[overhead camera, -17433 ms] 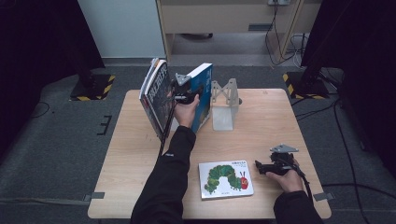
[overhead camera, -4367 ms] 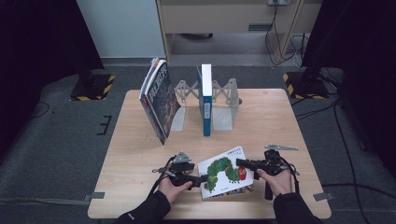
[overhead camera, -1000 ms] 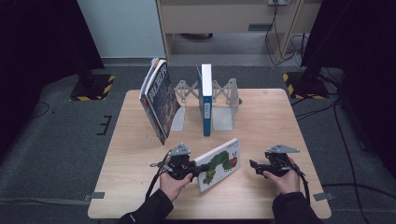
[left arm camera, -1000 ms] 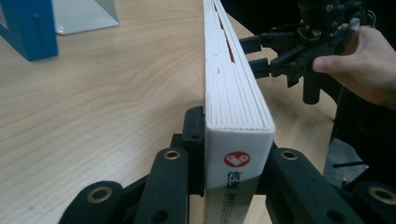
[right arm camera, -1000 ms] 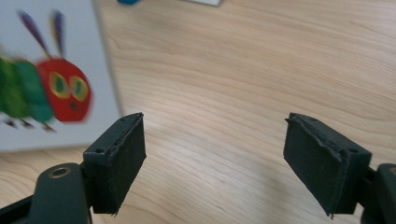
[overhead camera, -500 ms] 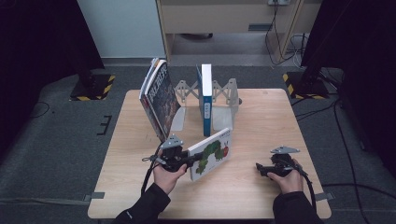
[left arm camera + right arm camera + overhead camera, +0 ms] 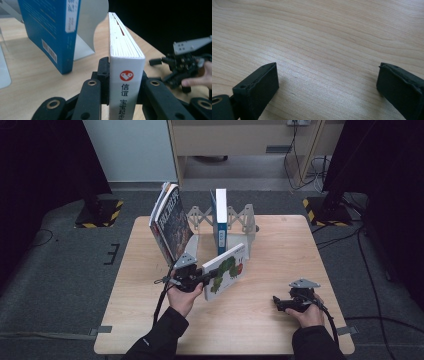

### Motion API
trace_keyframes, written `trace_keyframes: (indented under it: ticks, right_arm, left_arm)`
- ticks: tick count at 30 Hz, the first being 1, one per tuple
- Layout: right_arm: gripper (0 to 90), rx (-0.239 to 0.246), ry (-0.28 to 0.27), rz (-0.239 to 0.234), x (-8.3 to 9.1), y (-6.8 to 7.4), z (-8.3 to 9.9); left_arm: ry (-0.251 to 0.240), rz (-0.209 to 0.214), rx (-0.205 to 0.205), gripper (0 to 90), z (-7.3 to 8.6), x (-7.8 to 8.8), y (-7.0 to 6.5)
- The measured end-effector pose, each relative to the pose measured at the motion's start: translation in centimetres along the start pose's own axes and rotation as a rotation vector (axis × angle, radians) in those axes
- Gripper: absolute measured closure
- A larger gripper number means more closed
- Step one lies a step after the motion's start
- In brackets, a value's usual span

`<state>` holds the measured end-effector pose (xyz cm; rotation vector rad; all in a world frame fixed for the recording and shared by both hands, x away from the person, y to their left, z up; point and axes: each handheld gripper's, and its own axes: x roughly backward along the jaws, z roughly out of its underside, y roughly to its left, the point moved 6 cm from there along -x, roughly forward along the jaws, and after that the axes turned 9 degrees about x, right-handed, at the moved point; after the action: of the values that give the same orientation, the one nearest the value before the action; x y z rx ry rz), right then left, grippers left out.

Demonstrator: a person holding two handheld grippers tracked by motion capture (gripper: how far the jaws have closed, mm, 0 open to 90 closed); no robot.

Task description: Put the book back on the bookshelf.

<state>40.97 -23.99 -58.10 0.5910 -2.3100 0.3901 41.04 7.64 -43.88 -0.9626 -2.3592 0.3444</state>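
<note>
- Wooden table (image 7: 280,330): three book groups are counted on or above it, plus one metal book stand (image 7: 240,217) at the far side.
- One caterpillar picture book (image 7: 226,270) is pinched by its spine end between the jaws of the left gripper (image 7: 200,279), and is held tilted above the table, in front of the stand.
- In the left gripper view, the white book (image 7: 126,75) is seen clamped from both sides.
- One blue book (image 7: 220,217) is stood upright in the stand.
- One stack of dark-covered books (image 7: 170,220) is leaned at the stand's left.
- The right gripper (image 7: 280,304) is kept low over the table, well apart from the books; its jaws have just been opening, are spread wide, and nothing is held between them.
</note>
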Motion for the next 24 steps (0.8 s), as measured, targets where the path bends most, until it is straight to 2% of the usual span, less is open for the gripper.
trace_keyframes:
  ticks: [2,8,11,14,19,24]
  right_arm:
    - [4.1,-0.001,0.000,0.000,0.0,0.0,0.0]
    - [4.0,-0.002,0.000,0.000,0.0,0.0,0.0]
    - [4.0,-0.001,0.000,0.000,0.0,0.0,0.0]
    - [4.0,-0.001,0.000,0.000,0.0,0.0,0.0]
    - [3.9,-0.001,0.000,-0.001,0.0,0.0,0.0]
    - [3.9,-0.002,0.000,-0.001,0.0,0.0,0.0]
  left_arm:
    - [-0.019,-0.006,0.006,74.6,-0.5,-0.2,0.1]
    - [-0.052,-0.052,-0.017,74.6,-1.6,-0.9,-0.1]
    - [-0.078,-0.050,-0.002,74.6,-2.4,-1.4,-0.2]
    - [-0.092,-0.051,-0.006,74.6,-3.0,-1.9,-0.3]
    - [-0.111,-0.092,-0.024,74.6,-3.8,-2.8,-0.2]
    - [-0.124,-0.098,-0.024,74.6,-4.3,-4.0,-0.2]
